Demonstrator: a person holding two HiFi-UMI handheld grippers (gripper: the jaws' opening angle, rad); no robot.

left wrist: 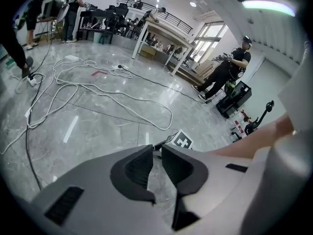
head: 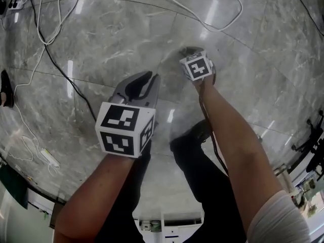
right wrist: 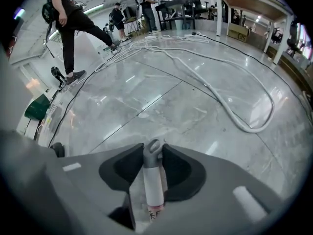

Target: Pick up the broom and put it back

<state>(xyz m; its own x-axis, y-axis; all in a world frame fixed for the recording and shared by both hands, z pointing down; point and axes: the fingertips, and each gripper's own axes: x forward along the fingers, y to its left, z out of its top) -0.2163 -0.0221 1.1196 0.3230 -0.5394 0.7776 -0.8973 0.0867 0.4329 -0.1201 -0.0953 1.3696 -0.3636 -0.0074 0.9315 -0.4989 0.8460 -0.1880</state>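
In the right gripper view the broom handle [right wrist: 153, 180], white with a grey looped end cap, runs between the jaws of my right gripper [right wrist: 153, 151]. The jaw tips sit against both sides of the cap. In the head view the right gripper [head: 191, 51] points steeply down at the floor, and its marker cube hides the handle. My left gripper [head: 145, 82] hangs to its left, above the floor. Its jaws [left wrist: 157, 153] stand a narrow gap apart with only floor between them. The right gripper's marker cube [left wrist: 182, 141] shows just beyond them. The broom's head is out of sight.
Polished grey marble floor all round. White and black cables [left wrist: 98, 89] loop across it, and a thick white hose [right wrist: 244, 116] lies ahead of the right gripper. A power strip [head: 48, 157] lies at left. My shoe [head: 200, 130] is below the grippers. People and tables stand far off.
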